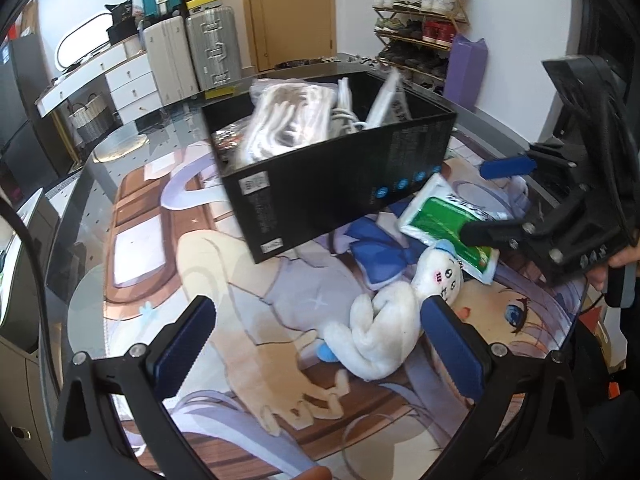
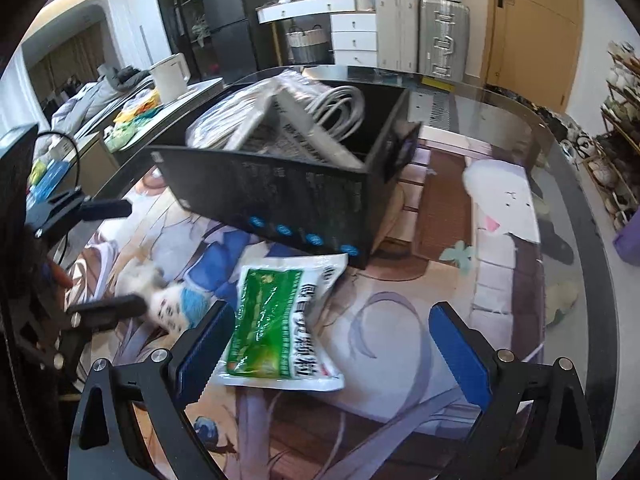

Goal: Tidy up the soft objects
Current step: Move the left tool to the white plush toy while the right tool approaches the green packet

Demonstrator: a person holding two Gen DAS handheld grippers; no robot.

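A white plush toy (image 1: 384,320) with blue feet lies on the printed mat, between the fingers of my open left gripper (image 1: 320,340) and close to its right pad. A green and white tissue pack (image 2: 276,320) lies tilted in front of the black box (image 1: 332,164), its lower corner by the plush's head. My right gripper (image 2: 332,352) stands open around the pack, whose edge touches the left pad (image 2: 204,348). The box (image 2: 288,192) holds plastic-wrapped white packs and a coiled white cable (image 2: 340,108). Seen from the right wrist, the plush (image 2: 168,300) is blurred beside the left gripper (image 2: 112,256).
The box and mat (image 1: 248,280) sit on a round glass table (image 2: 520,120). Behind it stand suitcases (image 1: 208,48), white drawers (image 1: 132,80), a shoe rack (image 1: 420,20) and a purple bag (image 1: 466,68). A white kettle (image 2: 170,74) stands on a side counter.
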